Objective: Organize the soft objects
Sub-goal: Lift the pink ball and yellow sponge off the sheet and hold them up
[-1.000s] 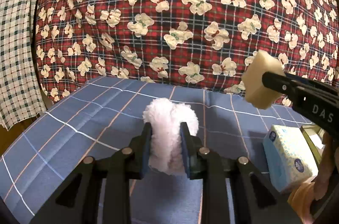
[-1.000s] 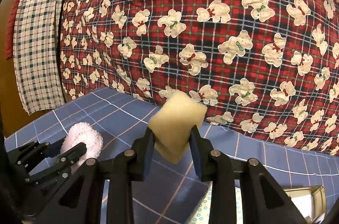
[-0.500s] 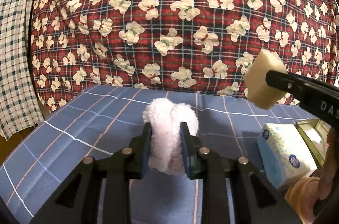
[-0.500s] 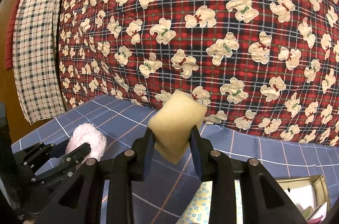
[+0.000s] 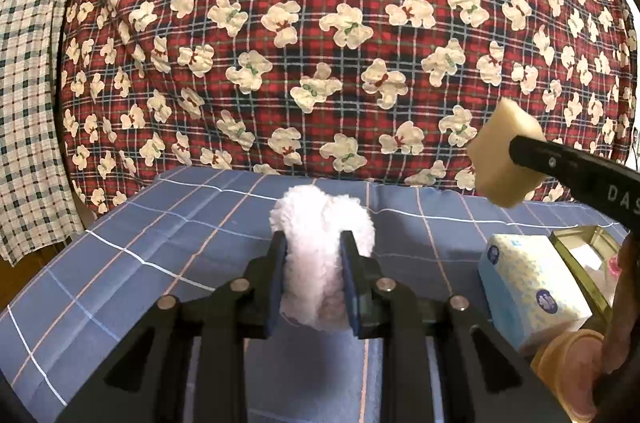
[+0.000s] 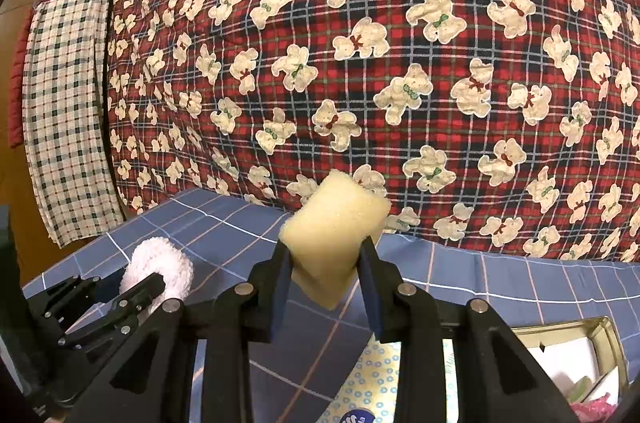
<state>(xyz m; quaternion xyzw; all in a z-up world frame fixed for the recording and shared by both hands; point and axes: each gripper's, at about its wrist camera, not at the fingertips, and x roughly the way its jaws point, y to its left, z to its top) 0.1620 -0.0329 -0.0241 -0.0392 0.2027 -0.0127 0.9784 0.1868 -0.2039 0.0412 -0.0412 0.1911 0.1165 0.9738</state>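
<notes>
My left gripper (image 5: 314, 251) is shut on a fluffy pale pink puff (image 5: 322, 235) and holds it above the blue checked tablecloth (image 5: 160, 231). The puff also shows in the right wrist view (image 6: 160, 265), low left. My right gripper (image 6: 326, 257) is shut on a yellow sponge block (image 6: 334, 227), held up in the air. In the left wrist view the sponge (image 5: 502, 155) hangs at the right, higher than the puff.
A red plaid blanket with teddy bears (image 5: 340, 43) rises behind the table. A blue-dotted tissue pack (image 5: 528, 283) and a gold-rimmed box (image 6: 576, 355) lie at the right. A checked cloth (image 6: 68, 111) hangs at the left.
Both grippers have risen and tilted up with their loads; the table sits lower in both views. The sponge and puff stay gripped.
</notes>
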